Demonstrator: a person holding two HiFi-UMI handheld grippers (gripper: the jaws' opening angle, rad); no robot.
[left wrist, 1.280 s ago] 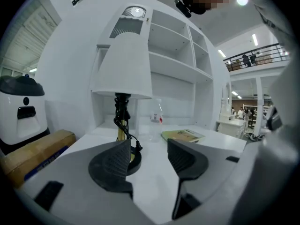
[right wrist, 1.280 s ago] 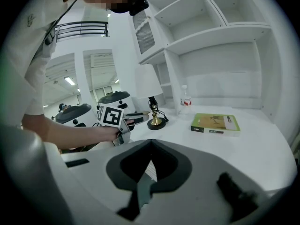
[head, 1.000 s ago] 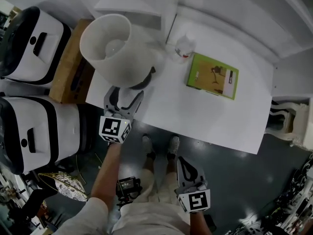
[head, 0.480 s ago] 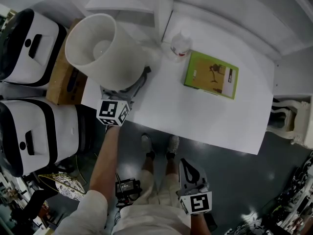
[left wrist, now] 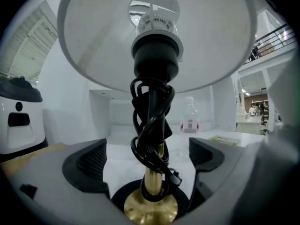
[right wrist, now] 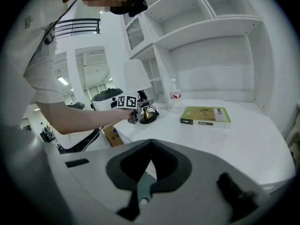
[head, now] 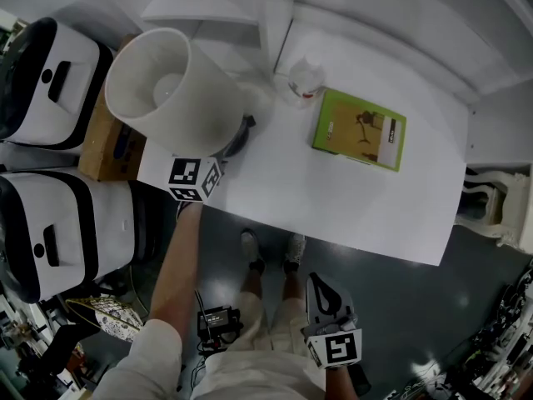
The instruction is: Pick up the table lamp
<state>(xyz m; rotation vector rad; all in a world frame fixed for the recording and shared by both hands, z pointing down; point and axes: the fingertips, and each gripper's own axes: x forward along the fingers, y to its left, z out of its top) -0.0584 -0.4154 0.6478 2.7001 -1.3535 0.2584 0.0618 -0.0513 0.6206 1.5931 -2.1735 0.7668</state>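
The table lamp (head: pixel 171 90) stands at the left end of the white table (head: pixel 358 207), its white shade tipped toward me. In the left gripper view its brass stem (left wrist: pixel 151 186) rises from a black base, a black cord wound round it, with the bulb socket above. My left gripper (left wrist: pixel 150 156) reaches in under the shade (head: pixel 223 152). Its jaws have just been opening and stand wide, one on each side of the stem, pads clear of it. My right gripper (head: pixel 321 294) hangs low by my legs, off the table, shut and empty (right wrist: pixel 151 146).
A green book (head: pixel 360 129) lies mid-table and a clear plastic bottle (head: pixel 304 77) stands just behind the lamp. White shelving rises at the back. Left of the table are two white-and-black machines (head: pixel 58 223) and a cardboard box (head: pixel 104 140).
My left gripper has slid forward onto the table and under the lampshade, and its jaws have spread wider round the stem. The right gripper has stayed put.
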